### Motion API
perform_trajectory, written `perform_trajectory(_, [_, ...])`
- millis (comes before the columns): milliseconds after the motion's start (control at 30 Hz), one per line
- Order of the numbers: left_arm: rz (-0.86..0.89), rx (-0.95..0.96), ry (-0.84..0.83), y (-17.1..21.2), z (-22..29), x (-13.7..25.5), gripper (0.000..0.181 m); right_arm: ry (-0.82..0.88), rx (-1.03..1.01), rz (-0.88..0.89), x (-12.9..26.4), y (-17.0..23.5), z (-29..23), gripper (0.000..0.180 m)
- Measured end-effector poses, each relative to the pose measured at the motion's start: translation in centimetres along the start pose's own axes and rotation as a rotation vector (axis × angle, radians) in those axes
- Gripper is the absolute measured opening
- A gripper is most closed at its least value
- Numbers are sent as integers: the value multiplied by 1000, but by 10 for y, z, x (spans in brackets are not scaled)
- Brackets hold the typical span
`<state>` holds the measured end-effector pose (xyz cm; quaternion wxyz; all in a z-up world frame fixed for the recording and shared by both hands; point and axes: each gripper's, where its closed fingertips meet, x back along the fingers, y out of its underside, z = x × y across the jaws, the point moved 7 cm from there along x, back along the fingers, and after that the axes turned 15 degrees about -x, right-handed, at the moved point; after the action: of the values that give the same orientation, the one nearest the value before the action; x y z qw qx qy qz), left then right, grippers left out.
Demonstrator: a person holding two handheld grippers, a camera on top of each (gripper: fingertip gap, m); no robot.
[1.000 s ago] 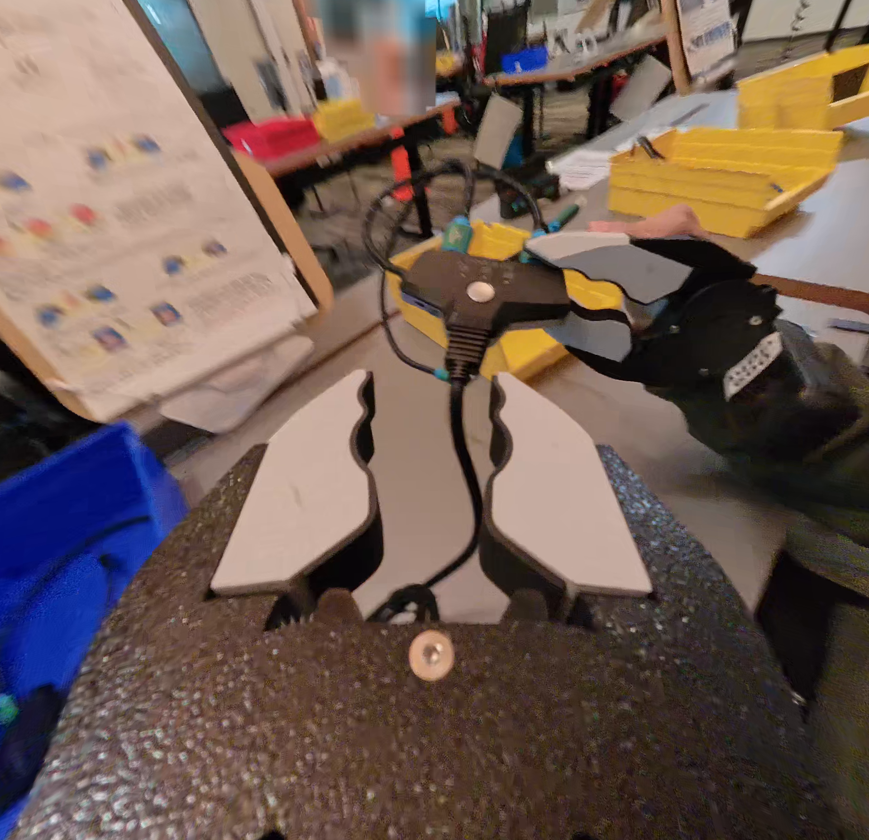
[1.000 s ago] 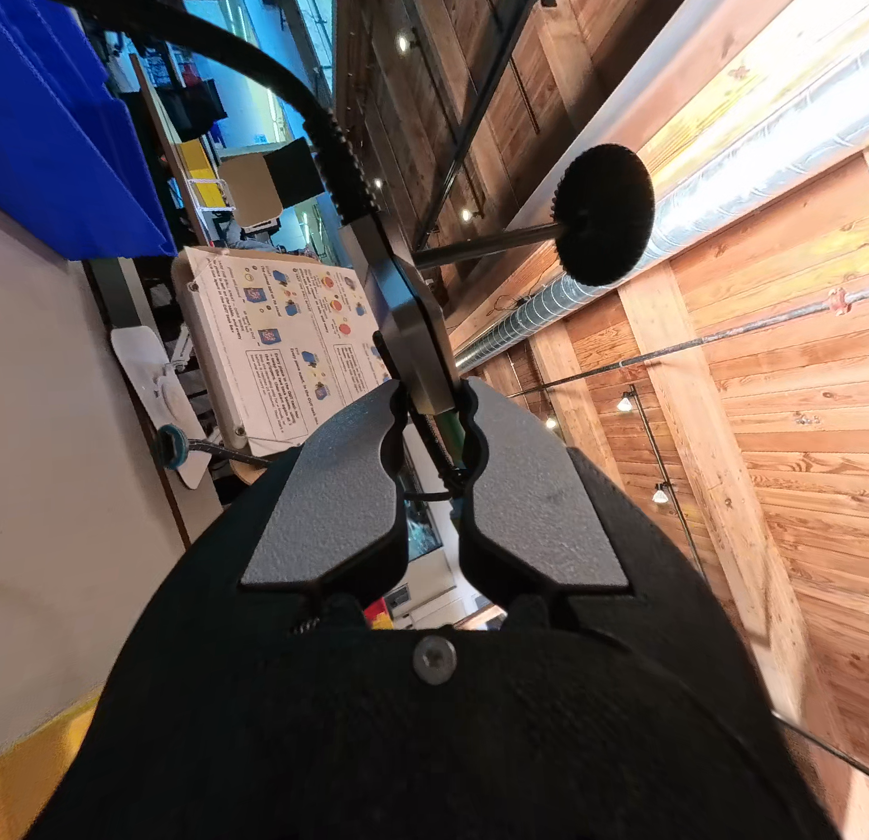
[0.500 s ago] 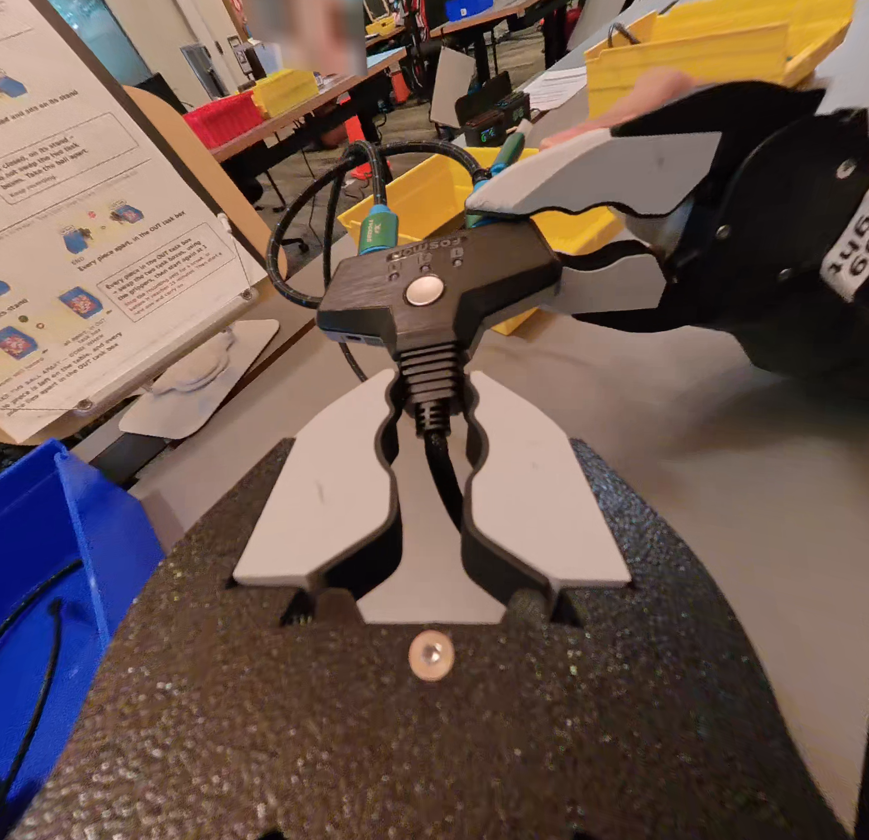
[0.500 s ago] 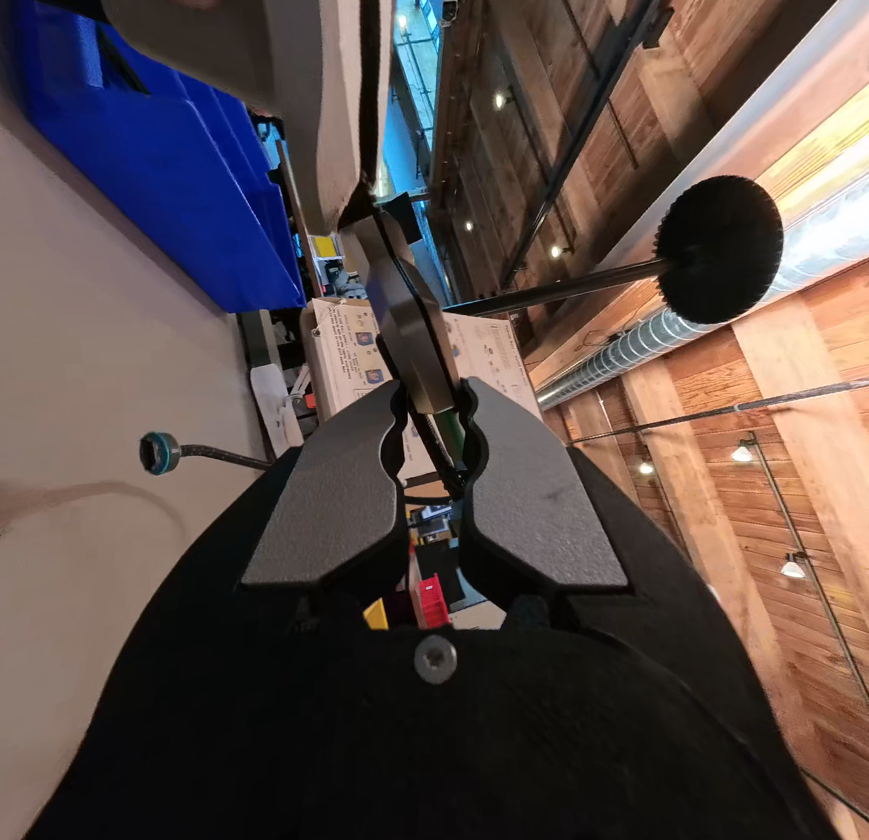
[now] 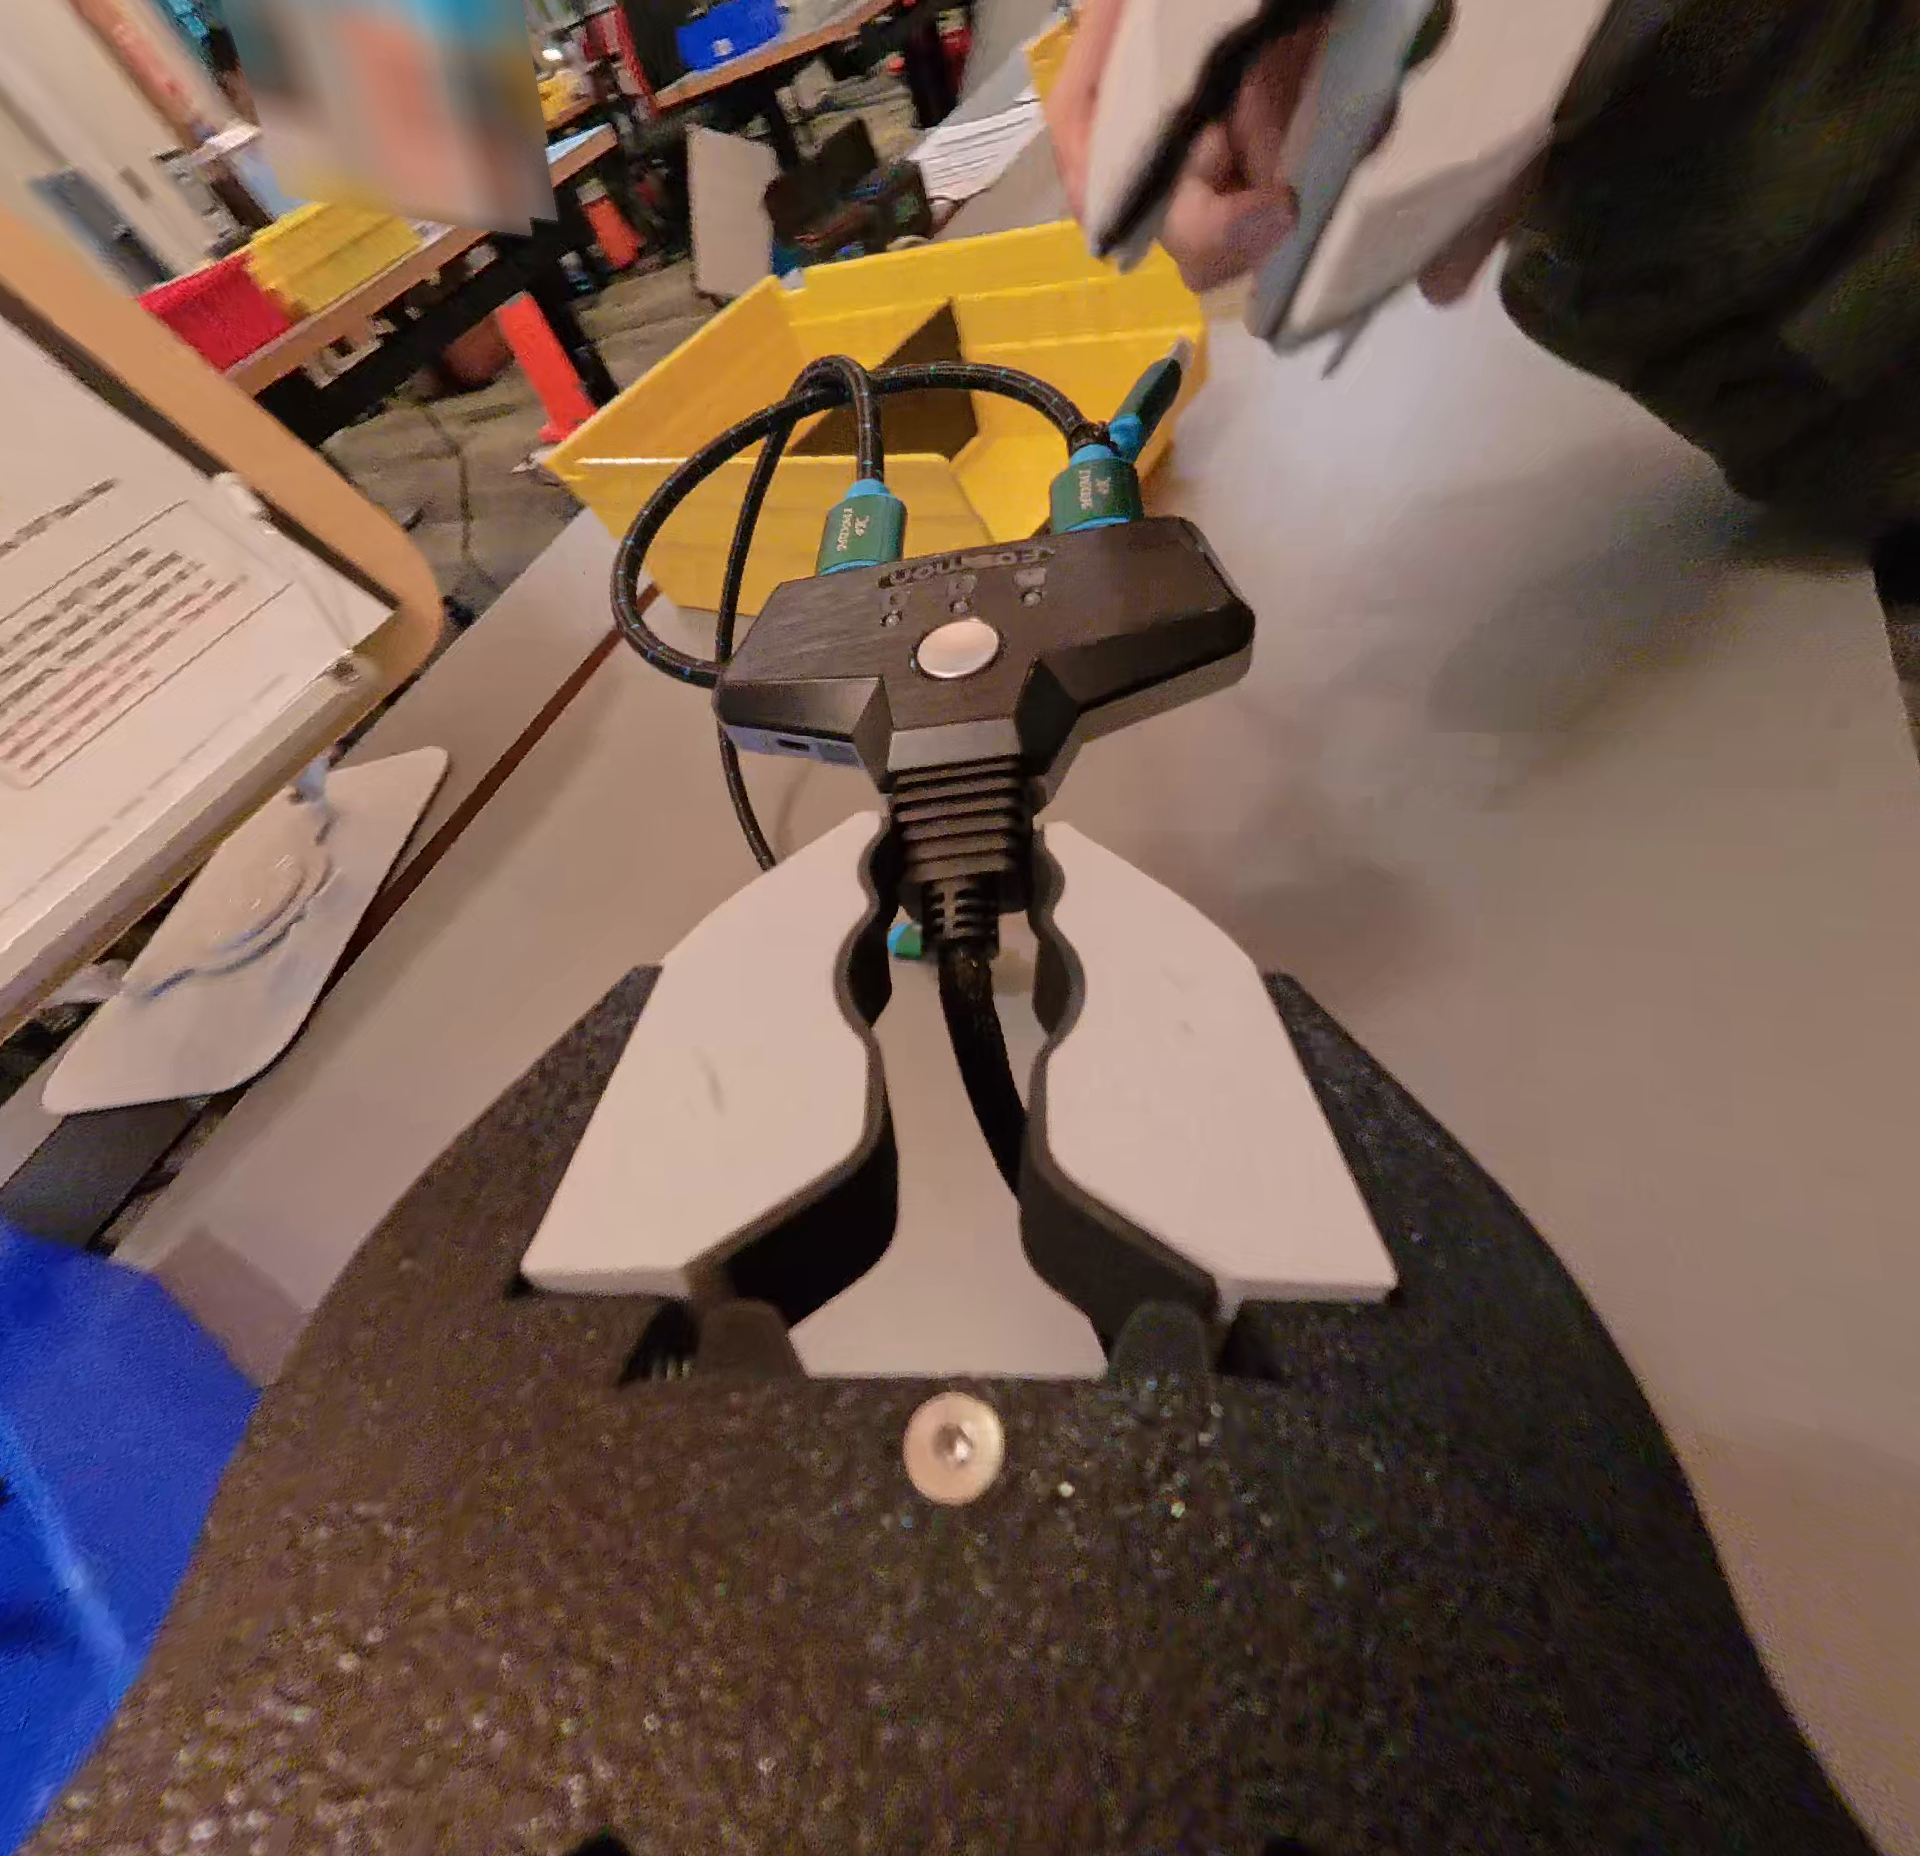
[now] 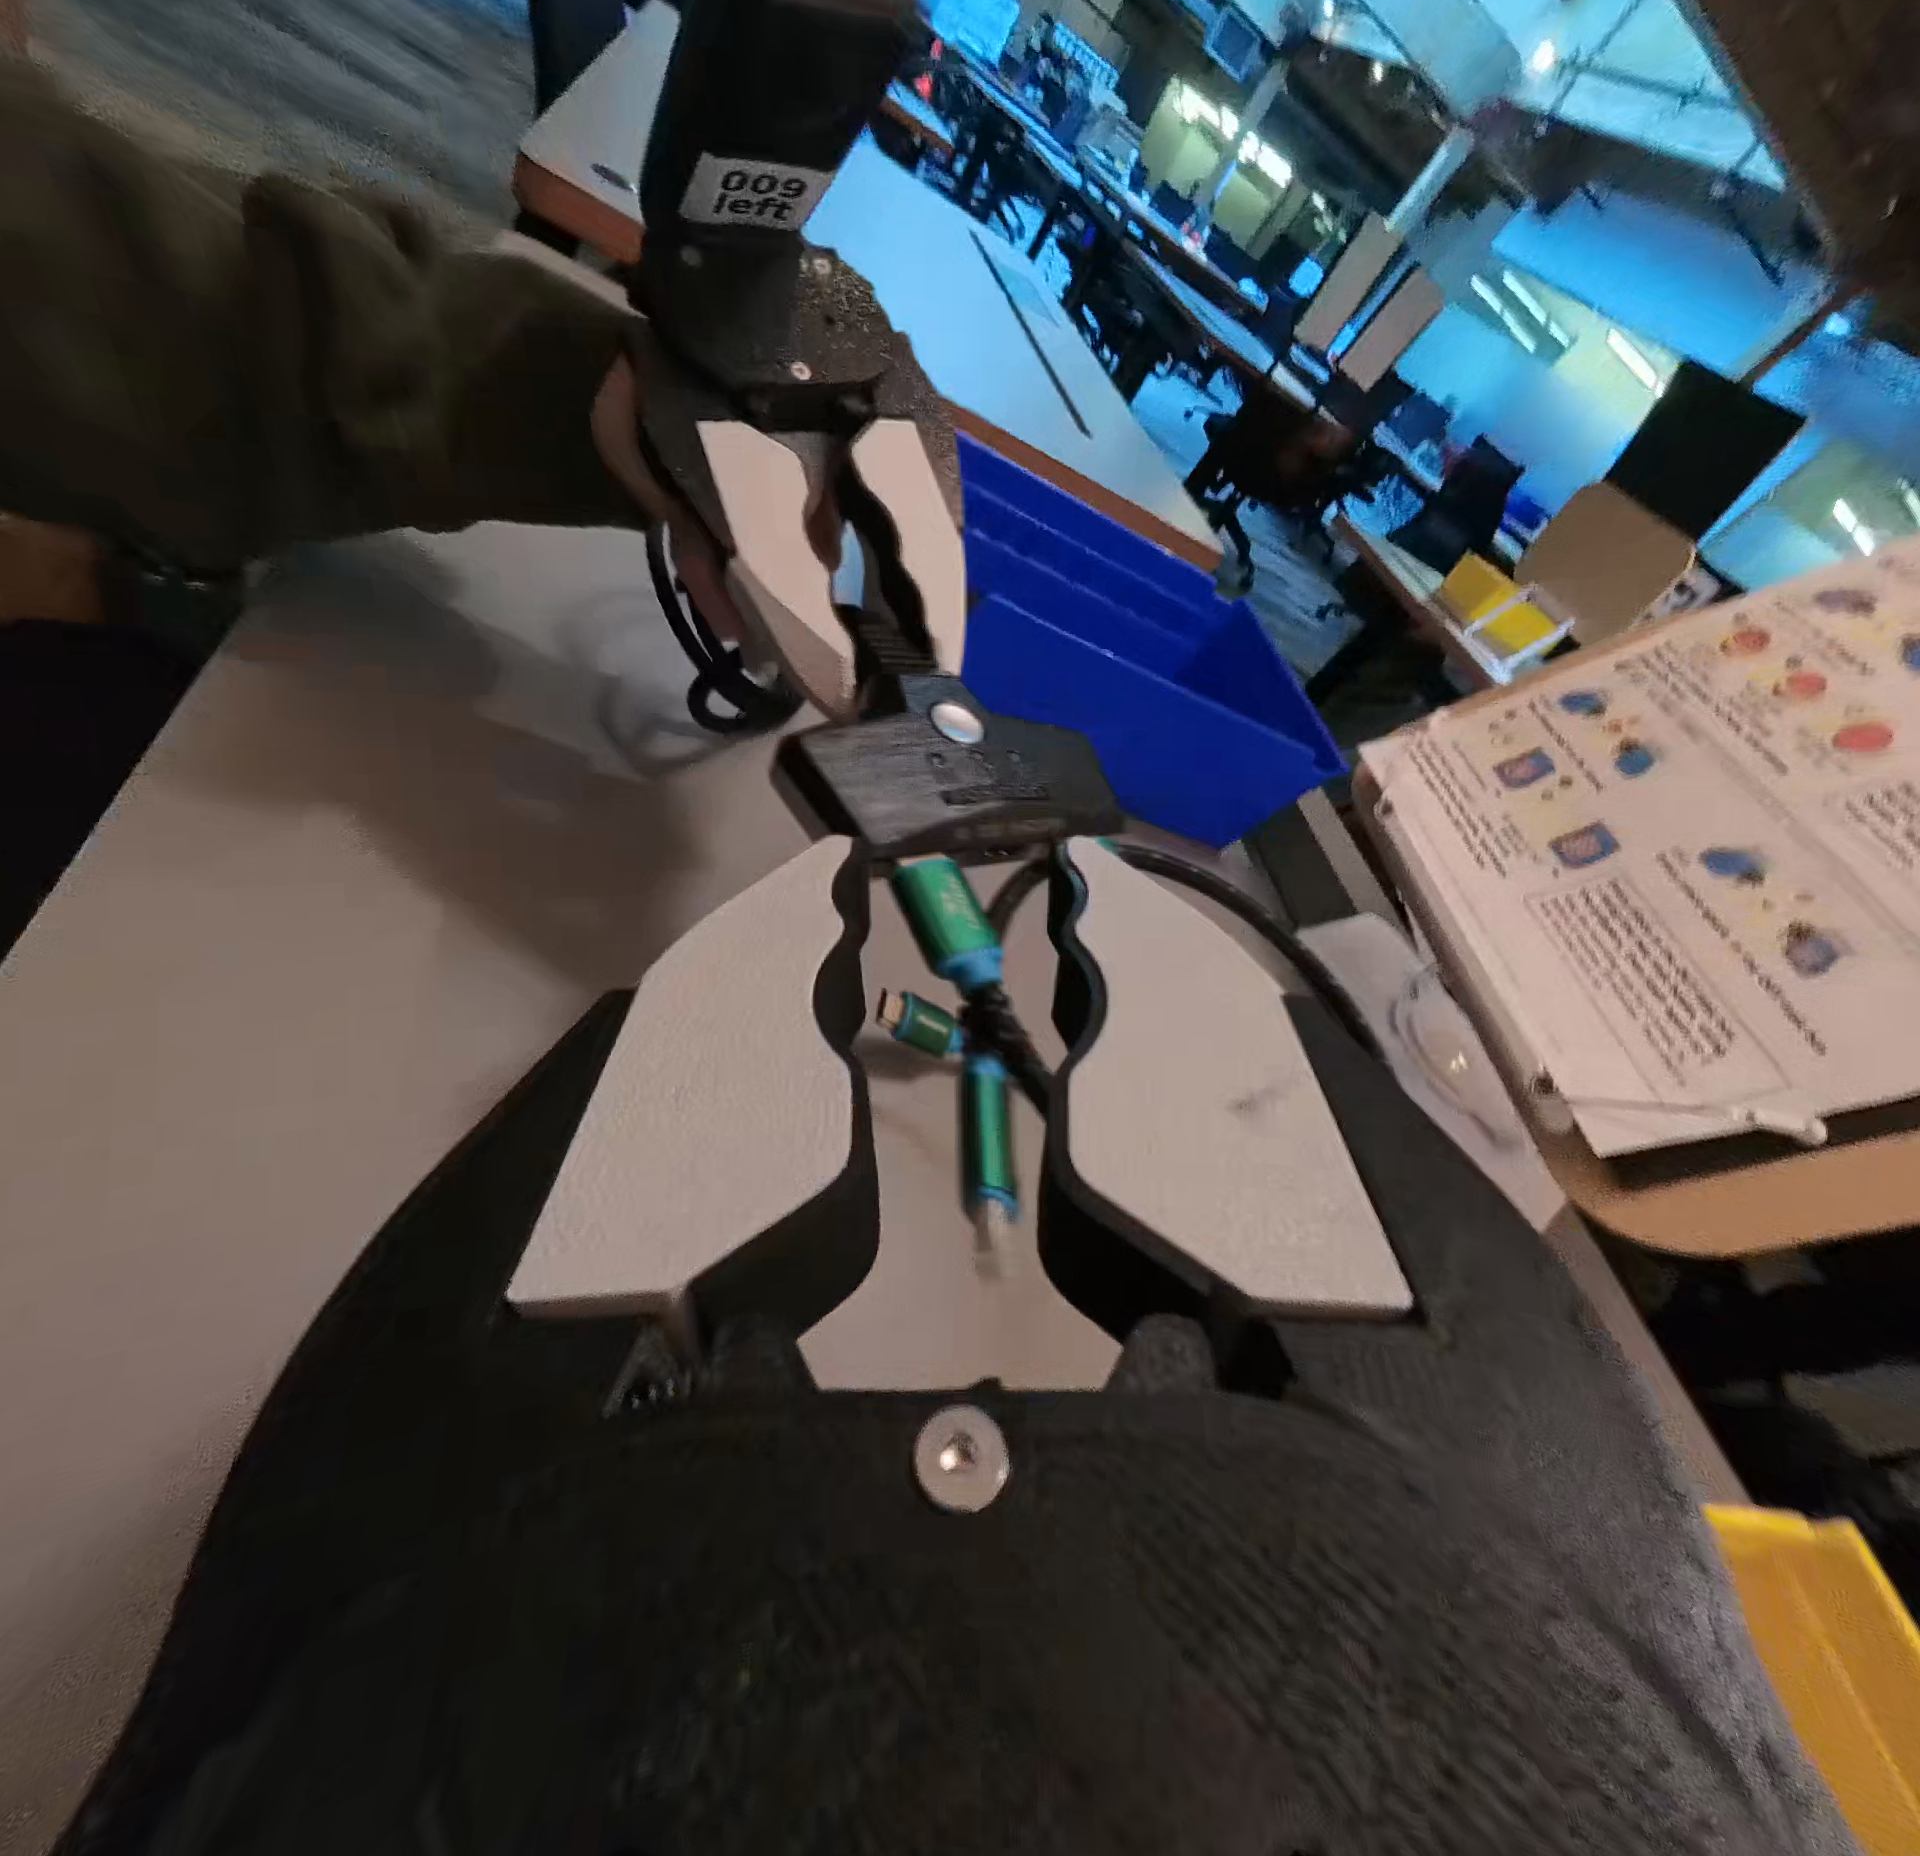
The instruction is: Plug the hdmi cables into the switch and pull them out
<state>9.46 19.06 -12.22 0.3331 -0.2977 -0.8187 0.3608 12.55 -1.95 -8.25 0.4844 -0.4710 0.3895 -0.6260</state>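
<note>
Between left claw [image 5: 958, 876] tips, switch [image 5: 982, 653] neck.

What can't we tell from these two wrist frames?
- Left wrist view: right gripper is motion-blurred and cut by the top edge, so its finger gap is unreadable there.
- Left wrist view: thick black cable of the black ribbed-neck HDMI switch disappears under the left gripper.
- Right wrist view: loose green metal plug is motion-blurred and its tip is unclear.
- Right wrist view: the switch ports are shaded and partly behind the fingers, so seating is unclear.
</note>
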Motion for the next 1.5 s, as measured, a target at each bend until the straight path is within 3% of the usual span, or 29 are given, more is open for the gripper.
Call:
perform_trajectory(100, [53,-31,56,9,6,-4,23,-75,-77,-100,2,9,-5,31])
perform_trajectory(367, [226,-12,138,28,19,-2,22,-328,-276,-197,-39,50,-19,24])
perform_trajectory(900, [261,120,155,56,17,3,22,-341,-322,-213,-69,69,-18,22])
perform_trajectory(1100, [286,194,220,56,20,2,23,-353,-268,-220,-67,74,-19,22])
perform_trajectory(1500, [309,201,175,55,18,4,28,-334,-224,-188,-65,74,-16,22])
